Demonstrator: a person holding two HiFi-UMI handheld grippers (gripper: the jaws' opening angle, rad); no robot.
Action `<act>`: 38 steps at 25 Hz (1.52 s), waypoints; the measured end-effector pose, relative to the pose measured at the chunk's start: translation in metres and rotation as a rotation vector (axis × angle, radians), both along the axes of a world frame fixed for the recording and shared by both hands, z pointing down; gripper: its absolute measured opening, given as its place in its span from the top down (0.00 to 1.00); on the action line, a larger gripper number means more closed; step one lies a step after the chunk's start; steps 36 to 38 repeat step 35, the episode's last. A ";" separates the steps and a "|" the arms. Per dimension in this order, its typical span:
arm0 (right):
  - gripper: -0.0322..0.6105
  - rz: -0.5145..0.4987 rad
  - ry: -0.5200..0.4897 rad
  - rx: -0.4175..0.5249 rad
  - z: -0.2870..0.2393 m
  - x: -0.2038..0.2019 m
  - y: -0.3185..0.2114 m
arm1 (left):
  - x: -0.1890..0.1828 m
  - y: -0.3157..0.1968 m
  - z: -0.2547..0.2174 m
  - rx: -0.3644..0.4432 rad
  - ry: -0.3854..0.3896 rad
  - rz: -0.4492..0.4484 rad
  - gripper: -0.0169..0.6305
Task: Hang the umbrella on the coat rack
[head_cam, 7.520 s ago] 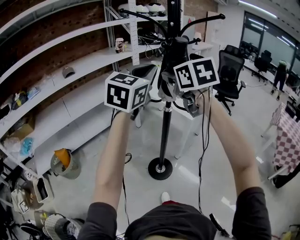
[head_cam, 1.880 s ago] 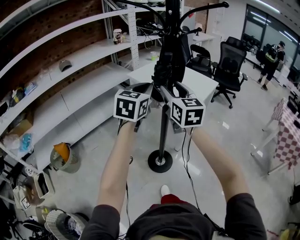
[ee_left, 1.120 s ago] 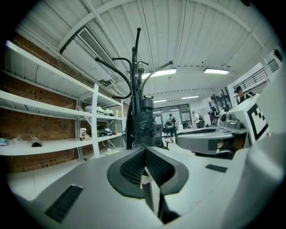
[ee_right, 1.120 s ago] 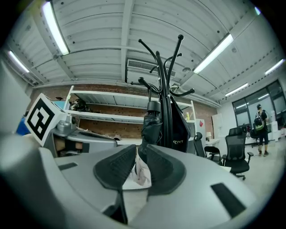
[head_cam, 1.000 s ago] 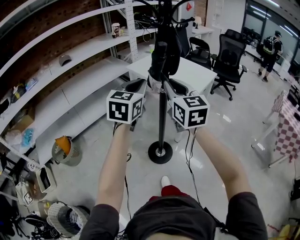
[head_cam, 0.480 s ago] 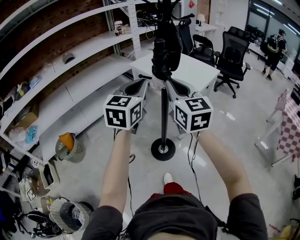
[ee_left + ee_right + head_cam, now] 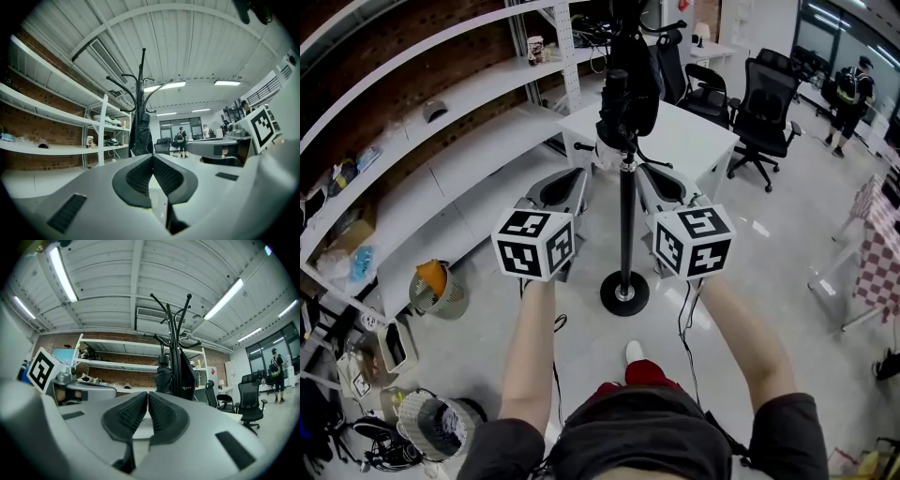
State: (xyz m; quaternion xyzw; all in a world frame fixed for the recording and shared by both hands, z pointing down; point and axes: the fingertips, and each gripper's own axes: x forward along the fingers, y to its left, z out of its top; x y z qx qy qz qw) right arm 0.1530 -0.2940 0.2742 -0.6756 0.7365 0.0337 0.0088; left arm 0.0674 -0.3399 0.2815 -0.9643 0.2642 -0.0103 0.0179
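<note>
Left gripper (image 7: 152,159), grey plastic with ribbed black pads: jaws pressed together, nothing held. Right gripper (image 7: 147,395): same build, jaws together, empty. Both held short of black metal coat rack (image 7: 626,206), one either side of its pole. Black folded umbrella (image 7: 637,75) seen hung high on coat rack, against pole. Judged light; canopy fabric soft, slack, likely slippery; stiff handle best gripped. White flat-topped table (image 7: 698,141) behind coat rack.
</note>
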 end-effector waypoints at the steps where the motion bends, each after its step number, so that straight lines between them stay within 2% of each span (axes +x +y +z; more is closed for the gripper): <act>1: 0.91 0.000 -0.001 0.000 0.001 0.000 0.003 | -0.003 0.002 0.001 0.000 0.002 -0.001 0.96; 10: 0.92 0.011 0.018 0.035 0.004 -0.010 0.027 | -0.021 0.020 0.010 -0.014 0.044 -0.005 0.96; 27: 0.92 -0.004 -0.091 -0.020 0.032 -0.011 0.040 | -0.041 0.035 0.020 -0.054 0.106 -0.008 0.96; 38: 0.92 -0.002 -0.036 0.001 0.029 -0.018 0.049 | -0.046 0.043 0.027 -0.074 0.129 -0.007 0.96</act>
